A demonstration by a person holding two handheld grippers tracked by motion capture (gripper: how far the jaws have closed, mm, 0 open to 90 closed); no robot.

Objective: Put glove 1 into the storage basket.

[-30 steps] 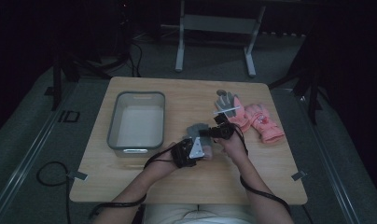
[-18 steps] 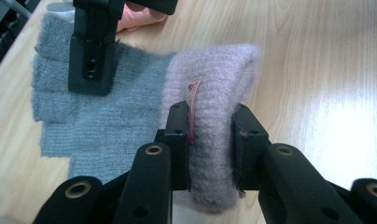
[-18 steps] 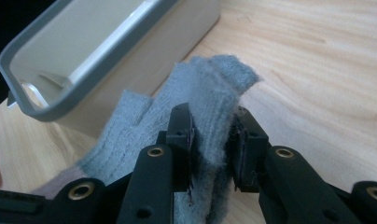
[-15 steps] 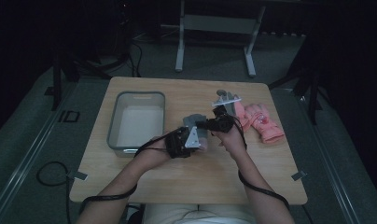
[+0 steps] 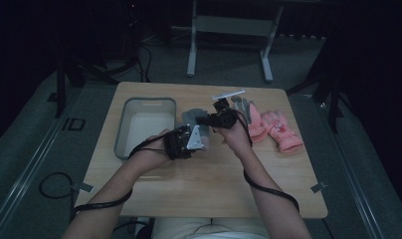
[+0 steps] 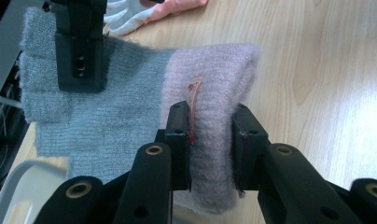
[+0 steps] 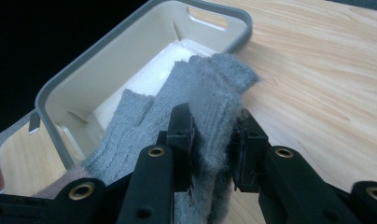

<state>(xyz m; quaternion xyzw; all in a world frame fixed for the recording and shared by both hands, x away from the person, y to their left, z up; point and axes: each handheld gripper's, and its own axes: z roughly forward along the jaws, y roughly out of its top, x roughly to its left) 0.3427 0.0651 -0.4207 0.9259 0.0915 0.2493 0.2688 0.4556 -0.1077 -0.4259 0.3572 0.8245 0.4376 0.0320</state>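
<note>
Both grippers clamp the grey knitted glove point(image 5: 196, 128) just right of the grey tub point(image 5: 120, 144), the left gripper point(image 6: 210, 140) pinching its pinkish cuff, the right gripper point(image 7: 213, 140) its finger end, so keeping both ends level should carry it cleanly over the tub's rim.

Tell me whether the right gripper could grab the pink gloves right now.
Probably not yet: the right gripper is shut on the grey knit glove, shared with the left gripper. The pink gloves lie unobstructed beside it once it lets go.
</note>
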